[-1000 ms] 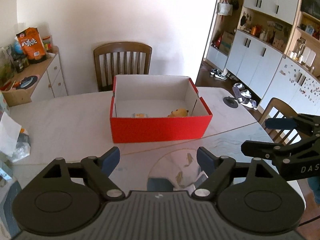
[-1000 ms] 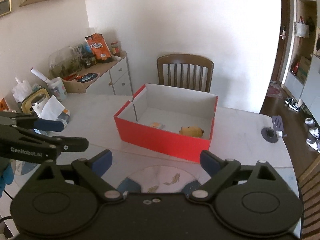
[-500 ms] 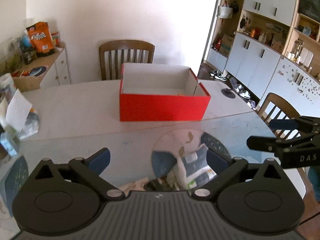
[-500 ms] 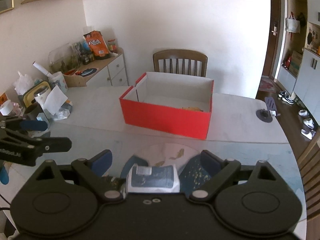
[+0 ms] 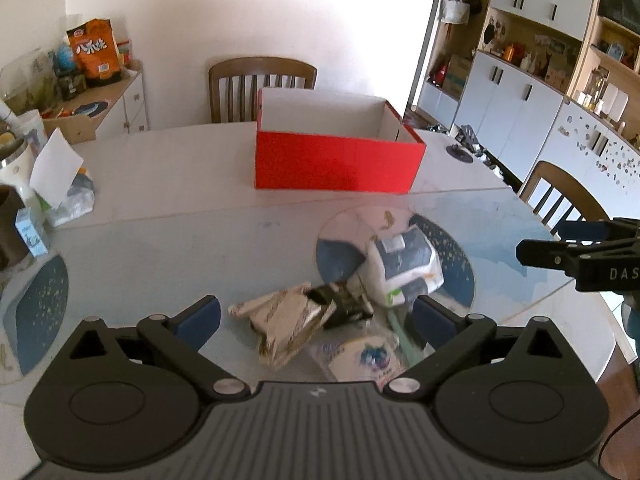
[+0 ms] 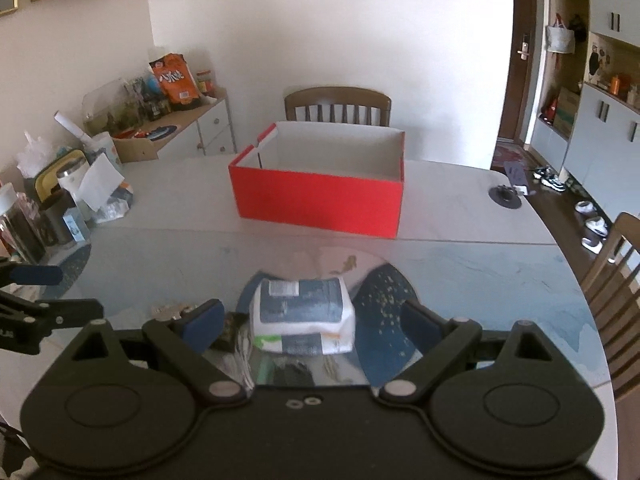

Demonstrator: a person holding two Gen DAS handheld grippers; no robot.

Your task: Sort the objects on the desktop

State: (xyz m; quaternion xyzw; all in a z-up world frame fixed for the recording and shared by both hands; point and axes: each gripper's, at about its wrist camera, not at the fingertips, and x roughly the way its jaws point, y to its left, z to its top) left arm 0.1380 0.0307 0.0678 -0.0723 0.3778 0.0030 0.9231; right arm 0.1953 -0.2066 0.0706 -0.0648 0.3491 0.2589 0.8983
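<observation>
Both jaws gape wide, holding nothing: left gripper (image 5: 316, 312) over crumpled wrappers (image 5: 296, 320); right gripper (image 6: 310, 314) frames a tissue pack (image 6: 302, 312), red box (image 6: 320, 196) beyond.

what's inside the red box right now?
Only the white inner walls of the red box show. Its front wall hides the floor in both wrist views, so any contents cannot be seen.

A box (image 5: 340, 166) stands on the far half of the table (image 5: 160, 240), with a chair (image 5: 262, 88) behind it. Nearer, a tissue pack (image 6: 304, 316) lies beside a crumpled wrapper (image 5: 288, 320), and a flat packet (image 5: 364, 360) lies just in front of them. A sideboard (image 5: 120, 108) stands to the far left.
</observation>
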